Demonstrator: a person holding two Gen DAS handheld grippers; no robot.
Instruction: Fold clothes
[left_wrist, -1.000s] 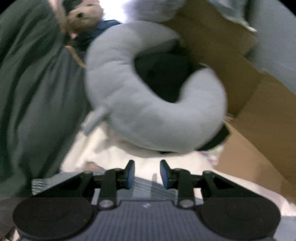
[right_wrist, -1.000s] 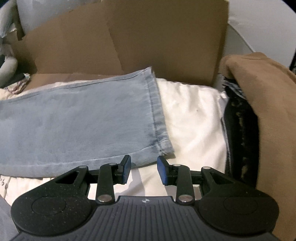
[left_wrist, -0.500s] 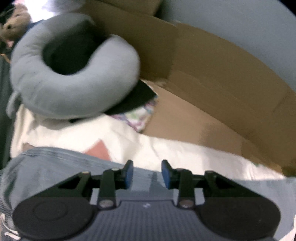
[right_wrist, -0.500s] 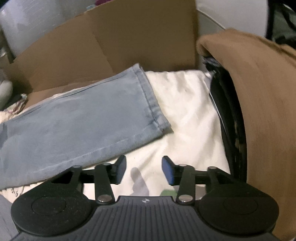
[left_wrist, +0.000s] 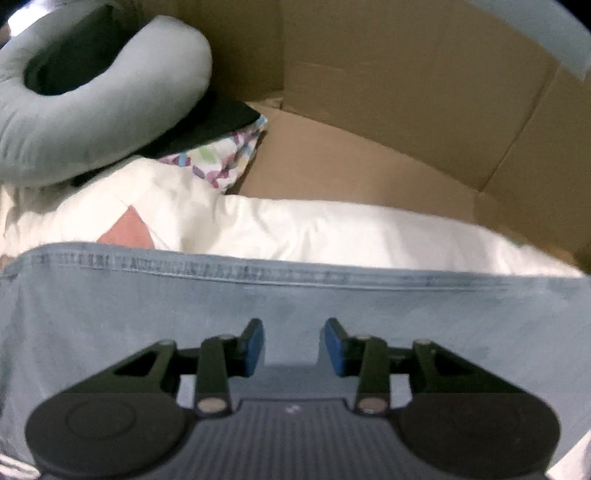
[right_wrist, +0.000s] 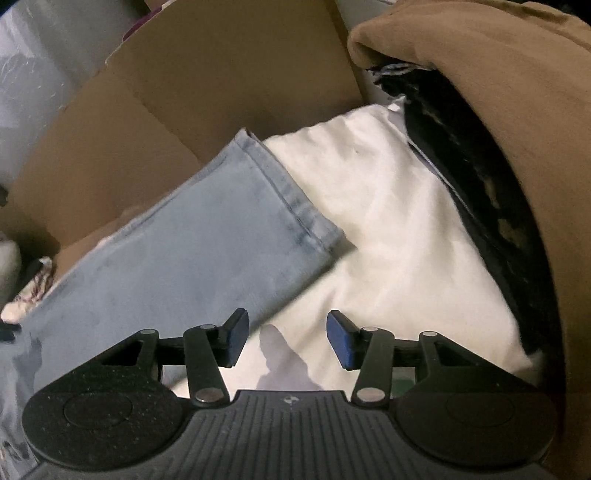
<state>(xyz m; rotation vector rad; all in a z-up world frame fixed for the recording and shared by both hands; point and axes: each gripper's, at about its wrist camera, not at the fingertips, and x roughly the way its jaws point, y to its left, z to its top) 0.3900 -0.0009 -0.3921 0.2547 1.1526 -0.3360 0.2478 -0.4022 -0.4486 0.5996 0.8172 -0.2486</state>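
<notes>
Jeans: pale blue denim jeans (left_wrist: 295, 295) with a stitched seam, flat across the lower left-wrist frame; hemmed leg end (right_wrist: 288, 199) mid-frame in the right view.
Bedding: soft white quilt (right_wrist: 399, 229) beneath.
Pillow: grey plush ring-shaped neck pillow (left_wrist: 92, 92), upper left.
Box: brown corrugated cardboard (left_wrist: 406, 92) behind.
Left claw (left_wrist: 293, 347): opening over denim, nothing gripped.
Right claw (right_wrist: 287, 338): released, over quilt.

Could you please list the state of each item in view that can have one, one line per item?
jeans: spread flat on the white bedding, ungripped
left gripper: jaws opening, nothing pinched, over denim
right gripper: open, empty
neck pillow: resting on dark cloth
brown garment: draped in a heap
</notes>
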